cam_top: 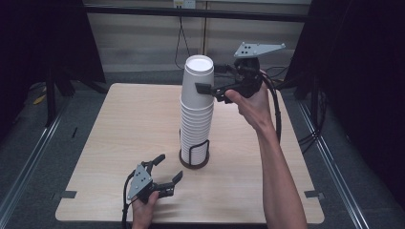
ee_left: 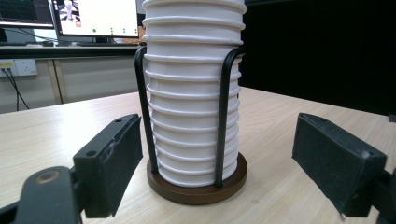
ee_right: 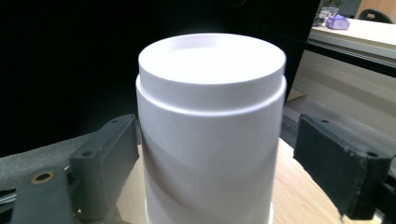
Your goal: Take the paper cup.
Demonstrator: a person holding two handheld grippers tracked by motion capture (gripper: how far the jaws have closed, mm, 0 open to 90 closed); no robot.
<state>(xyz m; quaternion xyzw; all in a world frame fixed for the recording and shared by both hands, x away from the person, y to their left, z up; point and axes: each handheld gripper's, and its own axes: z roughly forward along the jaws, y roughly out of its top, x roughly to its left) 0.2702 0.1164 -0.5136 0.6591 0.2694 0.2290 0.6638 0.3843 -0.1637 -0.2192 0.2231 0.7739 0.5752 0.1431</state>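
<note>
A stack of cups (cam_top: pixel 197 107) is standing in a holder (cam_top: pixel 195 155) near the middle of the table (cam_top: pixel 119 129). The left gripper (cam_top: pixel 168 171) is sitting on the table before it, to the left. The right gripper (cam_top: pixel 208 80) is straddling the top cup (cam_top: pixel 198 76) from the right.

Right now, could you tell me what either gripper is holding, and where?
Nothing is held: the right gripper brackets the top cup with open jaws; the left gripper is empty.

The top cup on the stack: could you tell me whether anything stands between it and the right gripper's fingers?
Nothing visible does. The right gripper has its open fingers on either side of the top cup, with only bare gaps between pads and cup wall. The left gripper sits low on the table, away from it.
</note>
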